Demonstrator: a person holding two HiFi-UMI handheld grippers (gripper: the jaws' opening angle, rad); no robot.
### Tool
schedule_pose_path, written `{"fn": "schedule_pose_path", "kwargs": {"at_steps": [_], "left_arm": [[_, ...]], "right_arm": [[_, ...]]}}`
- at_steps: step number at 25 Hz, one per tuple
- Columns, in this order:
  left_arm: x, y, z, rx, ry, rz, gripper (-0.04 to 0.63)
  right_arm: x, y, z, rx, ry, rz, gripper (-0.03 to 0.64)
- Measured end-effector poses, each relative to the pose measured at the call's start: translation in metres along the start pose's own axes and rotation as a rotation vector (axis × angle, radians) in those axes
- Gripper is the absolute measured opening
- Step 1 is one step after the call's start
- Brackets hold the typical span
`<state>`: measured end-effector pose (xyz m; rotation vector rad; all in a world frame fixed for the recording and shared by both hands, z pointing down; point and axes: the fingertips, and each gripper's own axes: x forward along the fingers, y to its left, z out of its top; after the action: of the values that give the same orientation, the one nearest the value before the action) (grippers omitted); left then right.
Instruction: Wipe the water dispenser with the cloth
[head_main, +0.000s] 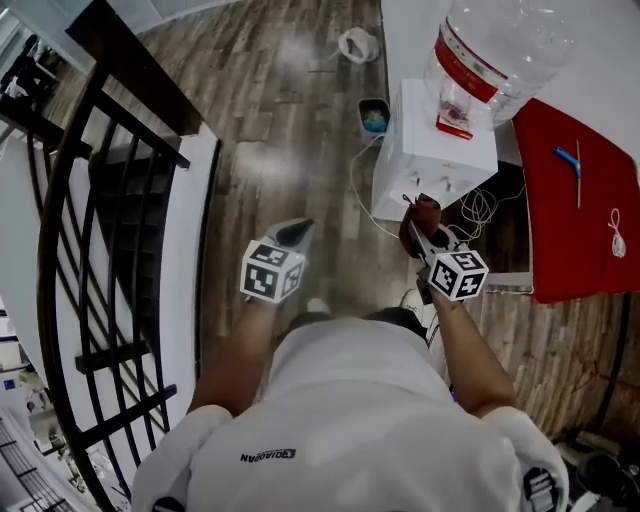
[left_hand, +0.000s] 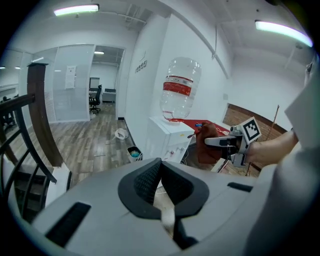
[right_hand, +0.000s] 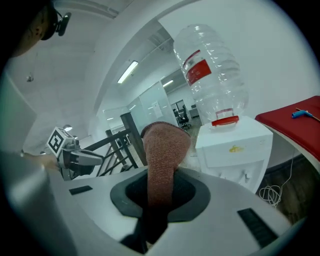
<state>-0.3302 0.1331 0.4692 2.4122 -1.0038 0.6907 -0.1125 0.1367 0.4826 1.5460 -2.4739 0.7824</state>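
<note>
though unclear overhead, right tool (right_hand: 160, 187) pinches cloth (right_hand: 163, 150)

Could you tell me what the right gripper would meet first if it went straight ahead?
Probably the water dispenser's front, touched first by the cloth in the right gripper; depth is unclear.

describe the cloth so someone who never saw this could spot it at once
Find the white water dispenser topped with a clear bottle. Just in front of it, the right gripper pinches the cloth. It is a dull brick-red knit, bunched, unlike the flat bright red surface beside the dispenser.
</note>
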Motion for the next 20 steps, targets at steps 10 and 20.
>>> {"fn": "schedule_pose_path", "kwargs": {"at_steps": [10, 20], "left_arm": [[-0.027, 0.069, 0.012, 0.028, -0.016, -0.034, -0.011], [0.007, 0.104, 0.033, 0.027, 0.016, -0.106, -0.011]], "right_arm": [[0.05, 0.096, 0.017, -0.017, 0.012, 0.063, 0.055], [0.117, 0.086, 0.037, 0.026, -0.008, 0.028, 0.055]]}}
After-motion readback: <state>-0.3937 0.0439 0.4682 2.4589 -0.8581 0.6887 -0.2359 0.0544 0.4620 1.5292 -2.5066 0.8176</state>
